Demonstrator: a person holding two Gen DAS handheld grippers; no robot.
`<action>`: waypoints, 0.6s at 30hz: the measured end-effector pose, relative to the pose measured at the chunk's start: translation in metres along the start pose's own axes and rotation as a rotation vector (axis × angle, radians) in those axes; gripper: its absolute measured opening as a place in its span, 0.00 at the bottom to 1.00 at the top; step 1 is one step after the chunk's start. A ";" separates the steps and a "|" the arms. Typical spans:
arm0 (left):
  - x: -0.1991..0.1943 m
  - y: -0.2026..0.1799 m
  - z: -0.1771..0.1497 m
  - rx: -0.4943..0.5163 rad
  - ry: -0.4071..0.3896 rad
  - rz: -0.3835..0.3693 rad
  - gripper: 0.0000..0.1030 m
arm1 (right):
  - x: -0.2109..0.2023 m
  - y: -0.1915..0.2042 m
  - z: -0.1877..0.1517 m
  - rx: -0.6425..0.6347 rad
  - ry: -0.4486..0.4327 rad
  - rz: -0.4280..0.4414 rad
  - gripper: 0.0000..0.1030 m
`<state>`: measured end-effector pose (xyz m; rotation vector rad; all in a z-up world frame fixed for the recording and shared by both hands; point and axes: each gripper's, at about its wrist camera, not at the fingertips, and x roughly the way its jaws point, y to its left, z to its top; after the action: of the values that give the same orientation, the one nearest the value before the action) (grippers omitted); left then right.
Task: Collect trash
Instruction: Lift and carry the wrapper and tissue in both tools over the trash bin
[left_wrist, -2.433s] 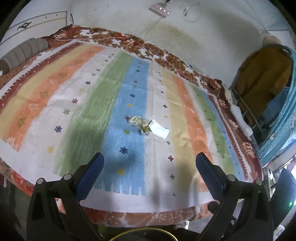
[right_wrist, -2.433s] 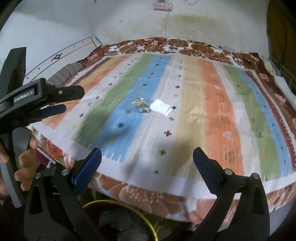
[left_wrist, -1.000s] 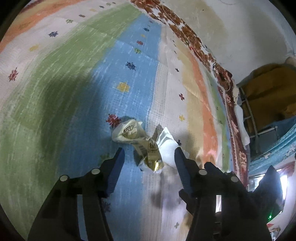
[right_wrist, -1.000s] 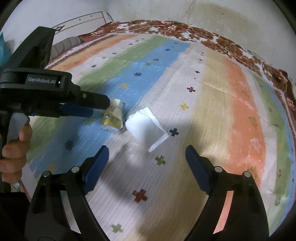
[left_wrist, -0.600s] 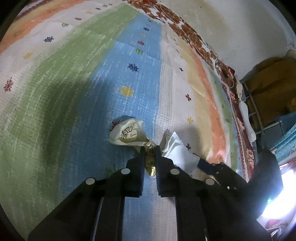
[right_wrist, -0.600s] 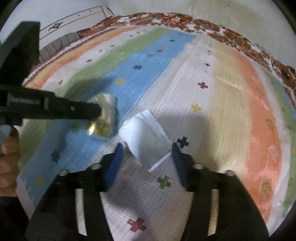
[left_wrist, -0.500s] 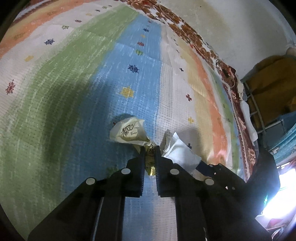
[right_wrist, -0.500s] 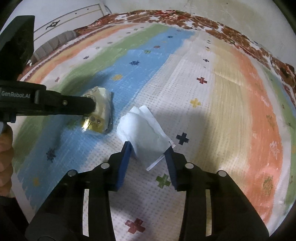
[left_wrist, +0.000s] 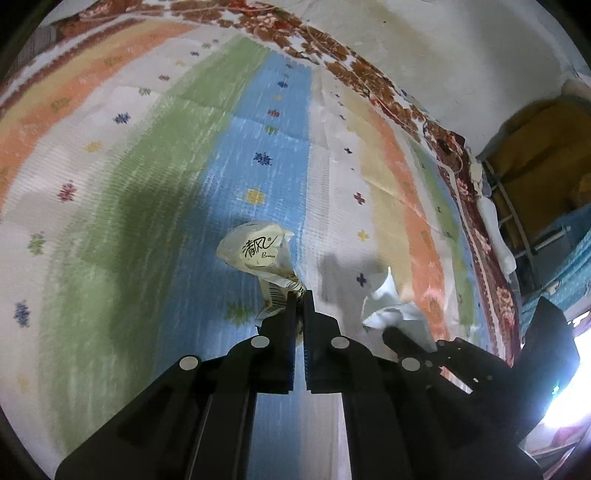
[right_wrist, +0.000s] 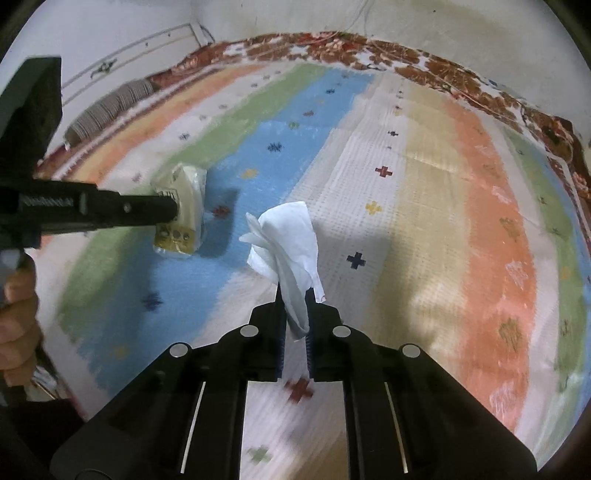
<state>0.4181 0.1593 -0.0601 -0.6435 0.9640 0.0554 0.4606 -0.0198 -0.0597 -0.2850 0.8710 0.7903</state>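
Note:
A crumpled cream and gold tissue wrapper (left_wrist: 260, 253) with printed writing hangs just above the striped bedspread (left_wrist: 155, 177), pinched at its lower end by my left gripper (left_wrist: 298, 295), which is shut on it. In the right wrist view the same wrapper (right_wrist: 183, 218) shows at the left, at the tip of the left gripper (right_wrist: 173, 210). My right gripper (right_wrist: 295, 295) is shut on a white tissue (right_wrist: 291, 240), which stands up bunched from between its fingers. That tissue (left_wrist: 388, 306) also appears at the right of the left wrist view.
The striped bedspread (right_wrist: 424, 221) covers a wide bed with a red floral border (right_wrist: 369, 48) against white walls. A rolled grey cloth (right_wrist: 107, 107) lies at the far left. A hand (right_wrist: 18, 332) grips the left tool. A yellow cloth and a rack (left_wrist: 535, 177) stand beyond the bed's right edge.
Both grippers came down on the trash and closed, the left on the wrapper and the right on the tissue. Both pieces have since risen off the bedspread, and the tissue is now bunched upright.

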 end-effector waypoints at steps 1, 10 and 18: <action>-0.007 -0.003 -0.003 0.008 -0.005 -0.001 0.02 | -0.009 0.003 -0.002 -0.001 -0.008 -0.004 0.07; -0.066 -0.023 -0.037 0.049 -0.036 -0.034 0.02 | -0.067 0.029 -0.025 0.011 -0.031 0.007 0.07; -0.116 -0.055 -0.071 0.112 -0.078 -0.115 0.02 | -0.121 0.045 -0.047 0.067 -0.064 -0.024 0.07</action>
<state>0.3153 0.1038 0.0287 -0.5881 0.8468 -0.0747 0.3539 -0.0740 0.0075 -0.2100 0.8308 0.7424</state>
